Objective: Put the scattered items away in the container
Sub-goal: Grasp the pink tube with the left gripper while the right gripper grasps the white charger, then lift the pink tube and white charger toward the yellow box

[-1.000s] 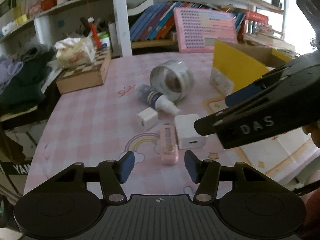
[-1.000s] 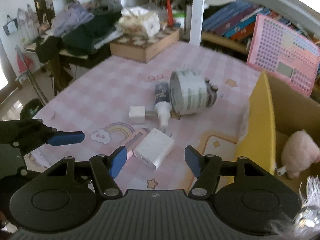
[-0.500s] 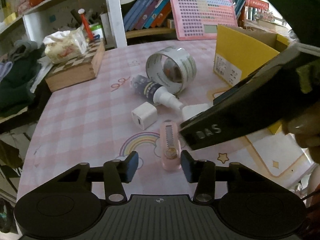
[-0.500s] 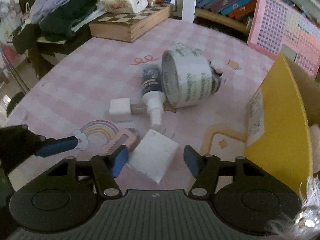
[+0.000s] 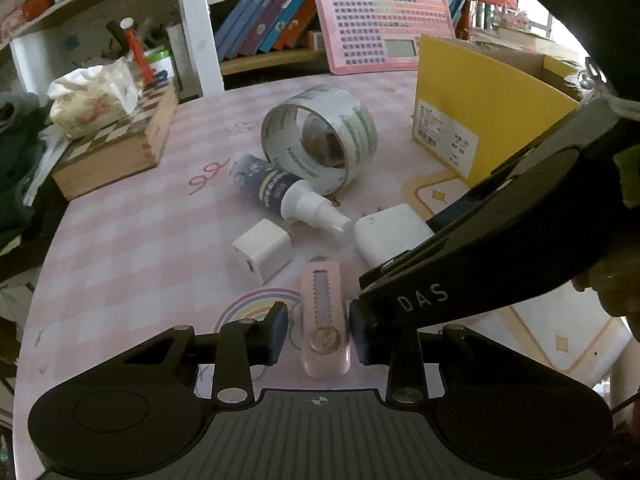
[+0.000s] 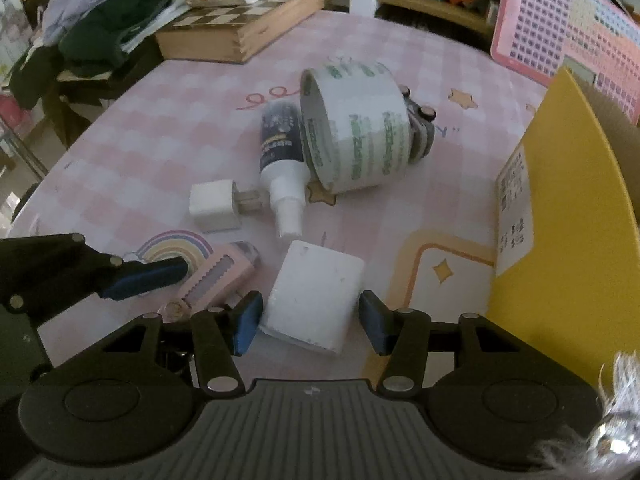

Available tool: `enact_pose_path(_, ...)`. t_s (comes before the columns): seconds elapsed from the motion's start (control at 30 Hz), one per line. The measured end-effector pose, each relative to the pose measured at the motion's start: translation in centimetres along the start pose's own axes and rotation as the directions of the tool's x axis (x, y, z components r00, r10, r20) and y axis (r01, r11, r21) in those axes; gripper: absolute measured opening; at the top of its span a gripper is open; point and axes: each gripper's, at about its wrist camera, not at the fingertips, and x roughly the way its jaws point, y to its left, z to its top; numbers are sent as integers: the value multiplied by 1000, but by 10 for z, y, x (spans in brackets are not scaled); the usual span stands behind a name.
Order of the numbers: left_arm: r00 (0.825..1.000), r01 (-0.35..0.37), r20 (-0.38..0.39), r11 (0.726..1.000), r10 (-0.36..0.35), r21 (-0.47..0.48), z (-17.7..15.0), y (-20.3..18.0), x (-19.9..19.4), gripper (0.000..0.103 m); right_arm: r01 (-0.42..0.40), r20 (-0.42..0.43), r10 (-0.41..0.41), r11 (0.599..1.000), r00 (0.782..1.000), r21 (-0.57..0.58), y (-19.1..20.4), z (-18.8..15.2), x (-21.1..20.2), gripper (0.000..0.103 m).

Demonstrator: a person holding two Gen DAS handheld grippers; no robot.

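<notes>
My left gripper (image 5: 319, 332) is open around the near end of a pink cutter-like tool (image 5: 325, 316), which lies flat on the pink checked table (image 5: 132, 248). My right gripper (image 6: 308, 320) is open around a large white charger block (image 6: 316, 296), also seen in the left wrist view (image 5: 390, 232). A small white plug cube (image 5: 262, 250), a dark spray bottle (image 5: 280, 192) and a roll of tape (image 5: 320, 138) lie further back. The yellow cardboard box (image 6: 560, 232) stands at the right.
A wooden chessboard box (image 5: 116, 148) with a tissue pack sits at the back left. A pink keyboard-like board (image 5: 384, 28) and books lean on the shelf behind. Clothes (image 6: 92, 28) are piled beyond the table's left edge.
Both grippers moved forward and down. The left jaws now flank the pink tool, the right jaws now flank the white charger block. The items on the table have not moved.
</notes>
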Motion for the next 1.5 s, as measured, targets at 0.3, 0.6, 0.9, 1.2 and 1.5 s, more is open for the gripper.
enact_pose_path(0.3, 999, 36, -2, 997, -36, -66, 1, 10, -7, 23, -49, 5, 49, 999, 999, -3, -5, 0, -5, 44)
enact_pose_path(0.6, 995, 63, 85, 989, -51, -135, 8, 21, -52, 23, -94, 93, 93, 995, 991, 9, -11, -8, -41, 41)
enact_pose_path(0.9, 987, 80, 149, 980, -53, -181, 1, 25, -98, 23, -129, 156, 127, 992, 980, 2, -3, -23, -90, 41)
enact_pose_path(1.2, 978, 129, 186, 975, -96, -178, -11, 21, -138, 23, -137, 218, 129, 990, 967, 21, 4, -55, -134, 41)
enact_pose_path(1.5, 968, 183, 194, 977, -160, -109, -25, 2, -164, 23, -118, 233, 95, 989, 968, 85, 12, -101, -163, 41)
